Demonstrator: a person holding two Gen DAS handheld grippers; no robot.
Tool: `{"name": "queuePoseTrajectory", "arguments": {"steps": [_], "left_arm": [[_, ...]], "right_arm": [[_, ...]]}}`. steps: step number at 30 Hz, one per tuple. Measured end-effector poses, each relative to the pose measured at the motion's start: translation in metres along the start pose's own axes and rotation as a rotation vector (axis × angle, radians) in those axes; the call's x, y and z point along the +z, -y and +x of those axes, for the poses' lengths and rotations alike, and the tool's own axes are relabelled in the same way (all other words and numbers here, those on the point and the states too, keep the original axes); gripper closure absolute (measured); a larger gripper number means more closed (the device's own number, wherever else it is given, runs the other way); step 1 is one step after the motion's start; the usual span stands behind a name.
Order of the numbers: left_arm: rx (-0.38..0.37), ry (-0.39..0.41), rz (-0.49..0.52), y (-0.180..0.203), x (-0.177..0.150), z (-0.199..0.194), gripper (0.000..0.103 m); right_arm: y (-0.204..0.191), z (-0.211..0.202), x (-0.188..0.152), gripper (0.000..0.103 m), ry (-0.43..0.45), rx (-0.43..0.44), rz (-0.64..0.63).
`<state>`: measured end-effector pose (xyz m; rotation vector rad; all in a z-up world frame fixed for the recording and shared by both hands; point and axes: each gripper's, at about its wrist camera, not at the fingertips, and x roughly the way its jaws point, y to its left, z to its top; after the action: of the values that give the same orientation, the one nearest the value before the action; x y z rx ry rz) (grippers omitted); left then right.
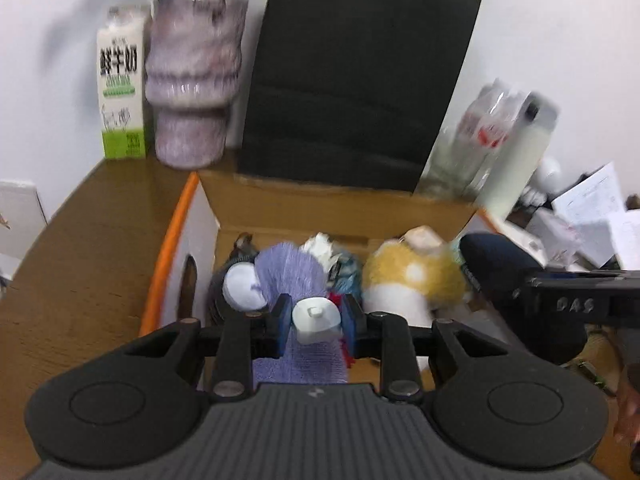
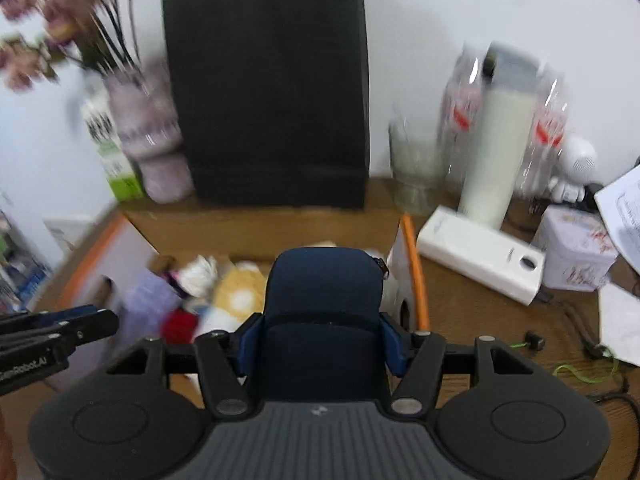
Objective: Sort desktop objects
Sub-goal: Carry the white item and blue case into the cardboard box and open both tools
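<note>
Carry step, both tools loaded, over open cardboard box (image 1: 280,216) at frame centre. L gripper (image 1: 316,320) narrowly parted, pads clamped on small white-capped item (image 1: 316,318), purple cloth (image 1: 288,268) just behind; exact item unclear, blur. R gripper (image 2: 322,338) abt half open, squeezing dark blue pouch (image 2: 324,288) above box's right side. Next, by judgement: lower into free gap, loosen grip, avoid crushing yellow plush (image 1: 412,276) already inside. Counts: 1 box, 1 pouch, 1 plush, 1 black bag (image 2: 268,80) upper centre, 1 vase (image 1: 192,80) and 1 milk carton (image 1: 120,88) upper left.
</note>
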<state>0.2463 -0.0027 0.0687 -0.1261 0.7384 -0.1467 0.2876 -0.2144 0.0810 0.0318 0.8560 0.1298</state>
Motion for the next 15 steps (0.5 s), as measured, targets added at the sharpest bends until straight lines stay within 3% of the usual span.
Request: {"name": "queuePoseTrajectory", "arguments": {"steps": [3,7,9,13,15], "left_arm": [[0.101,0.015,0.037,0.003,-0.014,0.008,0.075],[0.084,0.041,0.018,0.002,-0.031,0.003,0.069],[0.106,0.058,0.016,0.005,-0.030,0.000,0.055],[0.072,0.061,-0.010,0.009,-0.020,-0.006,0.046],[0.069,0.057,-0.008,0.011,-0.016,-0.010,0.030]], "right_arm": [[0.007,0.012,-0.014,0.039,0.021,-0.005,0.046],[0.024,0.002,-0.017,0.038,0.099,0.005,0.117],[0.021,-0.007,-0.015,0.037,0.132,-0.015,0.083],[-0.004,-0.014,-0.012,0.024,0.116,-0.012,-0.049],[-0.017,-0.016,-0.014,0.022,0.101,-0.009,-0.107]]}}
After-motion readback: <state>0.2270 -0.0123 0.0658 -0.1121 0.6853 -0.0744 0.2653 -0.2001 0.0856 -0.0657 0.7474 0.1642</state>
